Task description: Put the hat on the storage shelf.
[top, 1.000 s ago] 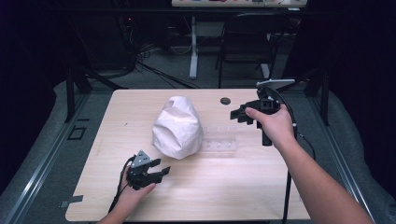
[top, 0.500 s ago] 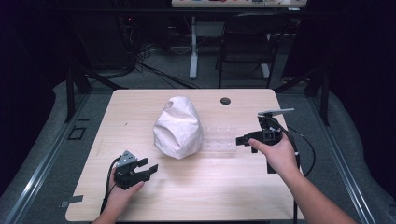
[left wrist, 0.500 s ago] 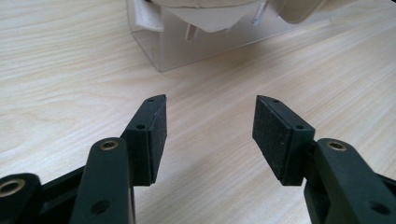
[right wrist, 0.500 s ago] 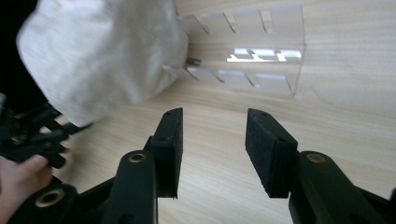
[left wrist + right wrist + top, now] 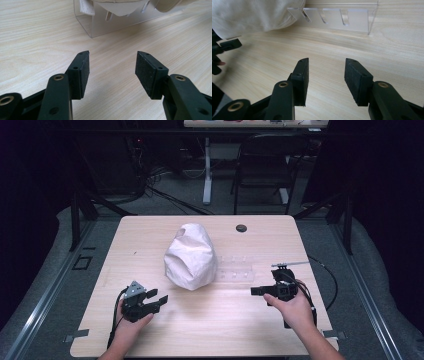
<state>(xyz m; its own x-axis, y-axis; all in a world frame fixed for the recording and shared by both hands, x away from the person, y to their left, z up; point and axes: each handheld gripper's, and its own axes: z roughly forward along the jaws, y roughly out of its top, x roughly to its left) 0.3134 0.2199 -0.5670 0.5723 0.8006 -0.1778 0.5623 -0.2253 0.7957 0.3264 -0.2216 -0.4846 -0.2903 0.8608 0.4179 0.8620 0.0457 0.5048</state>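
A white crumpled cloth bag sits mid-table, draped over the left end of a clear acrylic rack with slotted dividers. My left gripper rests low at the front left, pointing toward the bag, open and holding nothing. In the left gripper view the jaws stand wide apart before the rack's corner. My right gripper is at the front right, pointing left. Its jaws have just been opening, with nothing between them, and face the rack and bag.
A round black grommet sits near the table's far edge. A dark chair and cables stand on the floor beyond. The left gripper's tip shows at the left of the right gripper view. Bare wood lies between the two grippers.
My right hand has come down from above the rack's right end to the table's front right. The left hand shifted slightly left and toward the front edge.
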